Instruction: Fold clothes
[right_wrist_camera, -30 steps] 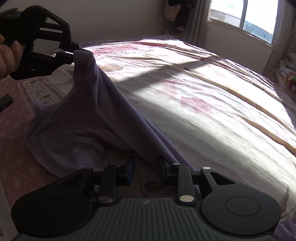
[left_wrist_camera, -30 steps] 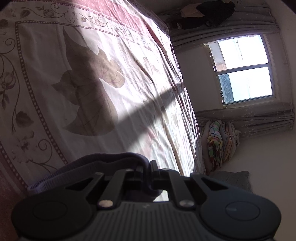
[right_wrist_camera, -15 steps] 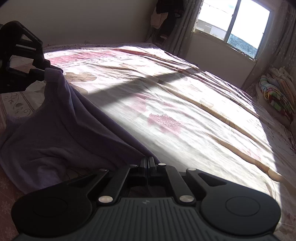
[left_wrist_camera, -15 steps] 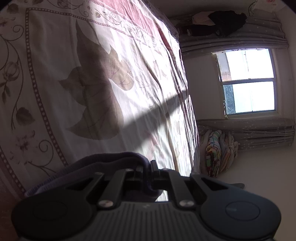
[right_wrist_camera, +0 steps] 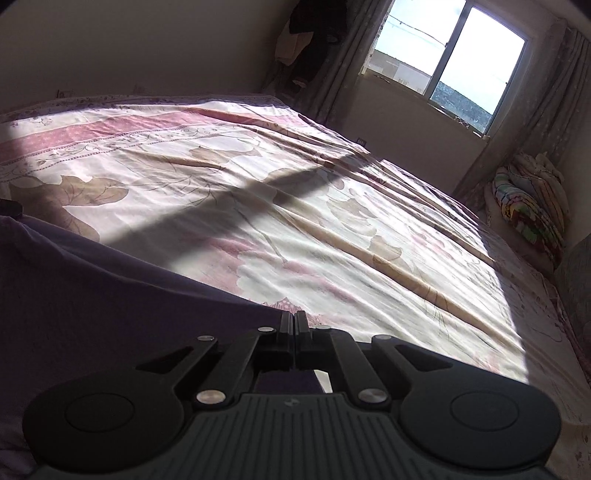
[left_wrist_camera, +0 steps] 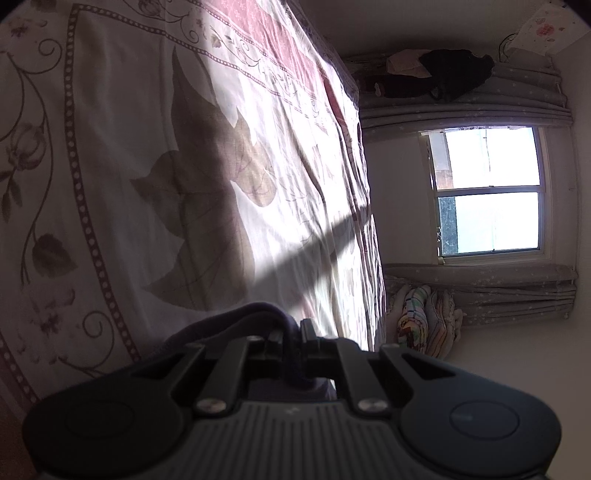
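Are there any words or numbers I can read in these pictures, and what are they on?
No readable words or numbers anywhere.
The paper with a pink flower high on the wall: a drawing only, any writing too blurred to tell.
The small mark on the right claw's body: too tiny to read.
The bedspread: only leaves and flowers, no letters.

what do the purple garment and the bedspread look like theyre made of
Purple garment: looks like a soft matte knit, likely cotton jersey; it drapes in loose folds and bunches thickly between the left gripper's fingers. Bedspread: seems a thin woven printed cotton or blend, with fine creases, a floral print and a slight sheen in the sunlight.
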A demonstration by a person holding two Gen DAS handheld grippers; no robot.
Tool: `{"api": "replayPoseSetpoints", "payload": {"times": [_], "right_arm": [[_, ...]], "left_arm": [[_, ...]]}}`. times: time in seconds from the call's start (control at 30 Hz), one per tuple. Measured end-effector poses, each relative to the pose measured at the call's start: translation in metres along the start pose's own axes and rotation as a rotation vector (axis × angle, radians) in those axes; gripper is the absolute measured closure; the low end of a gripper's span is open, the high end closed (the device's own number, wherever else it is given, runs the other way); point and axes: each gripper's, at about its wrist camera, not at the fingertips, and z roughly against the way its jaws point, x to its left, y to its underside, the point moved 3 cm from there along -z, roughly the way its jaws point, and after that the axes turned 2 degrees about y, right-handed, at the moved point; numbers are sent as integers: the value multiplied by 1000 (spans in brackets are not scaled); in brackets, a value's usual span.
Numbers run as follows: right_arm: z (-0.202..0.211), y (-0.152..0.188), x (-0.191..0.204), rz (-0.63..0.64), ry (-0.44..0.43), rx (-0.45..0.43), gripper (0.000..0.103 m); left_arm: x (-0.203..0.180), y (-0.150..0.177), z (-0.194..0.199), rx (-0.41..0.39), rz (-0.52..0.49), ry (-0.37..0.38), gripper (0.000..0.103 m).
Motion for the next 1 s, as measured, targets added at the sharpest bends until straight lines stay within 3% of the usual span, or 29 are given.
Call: {"api": "replayPoseSetpoints", "payload": {"times": [0.1,0.17,0.2,0.5,0.83,1.0], "right_arm": [[-13,-1,9,2,1,29,102],[-22,1,10,-30,-6,61,102],[-25,2,9,-48,-11,74,102],[-18,11,-3,-142,-74,136,99],[35,50,-30,-201,-107,183,74],[66,83,-46,-295,-132,225,73]], "left_arm": [[4,1,-1,-17,1,-29,88],[4,1,-1,-29,-12,-77,63],[3,2,-1,-30,-24,-95,60],[-1,3,5,32,-70,-165,50],[-7,17,24,108,-257,-304,38],[-8,23,38,140,-314,-344,36]]}}
